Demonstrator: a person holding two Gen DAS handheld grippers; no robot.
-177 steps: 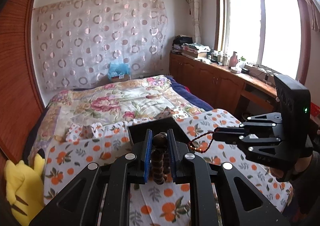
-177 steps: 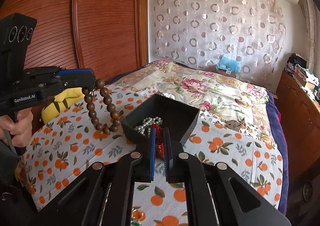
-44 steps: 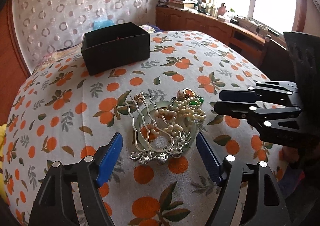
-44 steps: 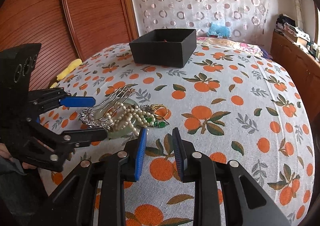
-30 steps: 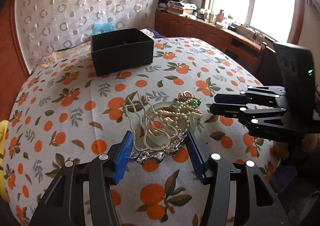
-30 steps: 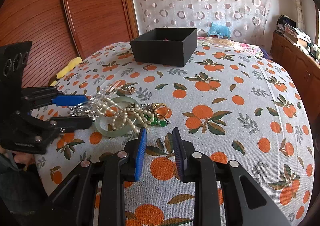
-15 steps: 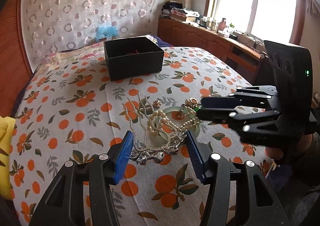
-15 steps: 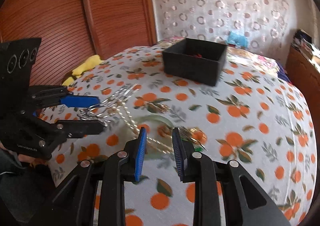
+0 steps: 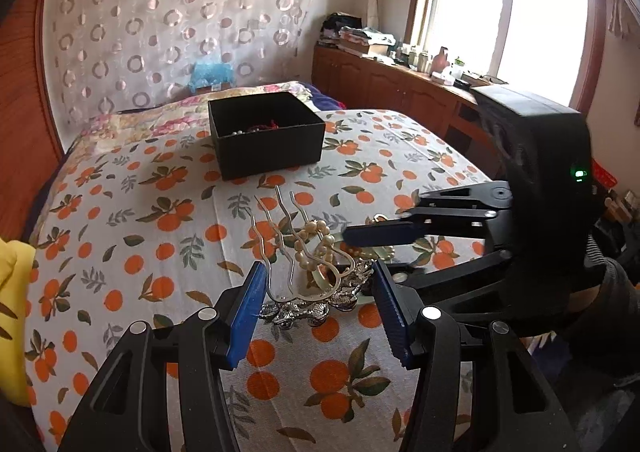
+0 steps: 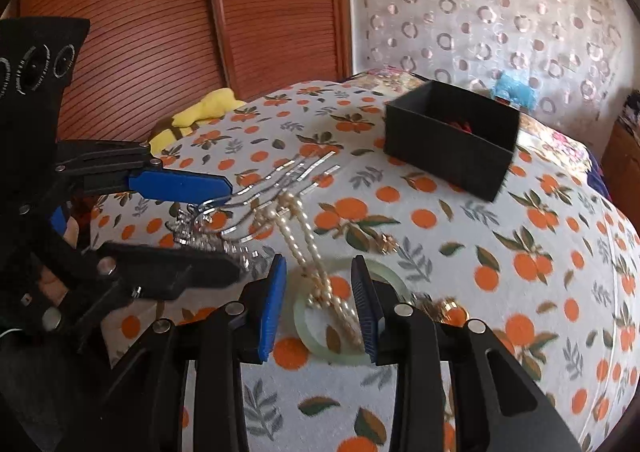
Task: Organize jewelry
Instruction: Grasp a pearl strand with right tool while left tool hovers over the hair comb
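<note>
Both grippers are working the tangled pile now — the left gripper (image 9: 318, 306) is pinching the silver hair comb (image 9: 298, 294) by its ornate head and has raised it off the orange-print cloth (image 9: 132, 212), where a second ago it lay flat. A pearl strand (image 10: 298, 230) is trailing from the tines. The right gripper (image 10: 320, 306), jaws parted and empty, is closing in around those pearls over the jade bangle (image 10: 304, 326) — likely to free them before the comb goes to the far black box (image 9: 266, 132).
</note>
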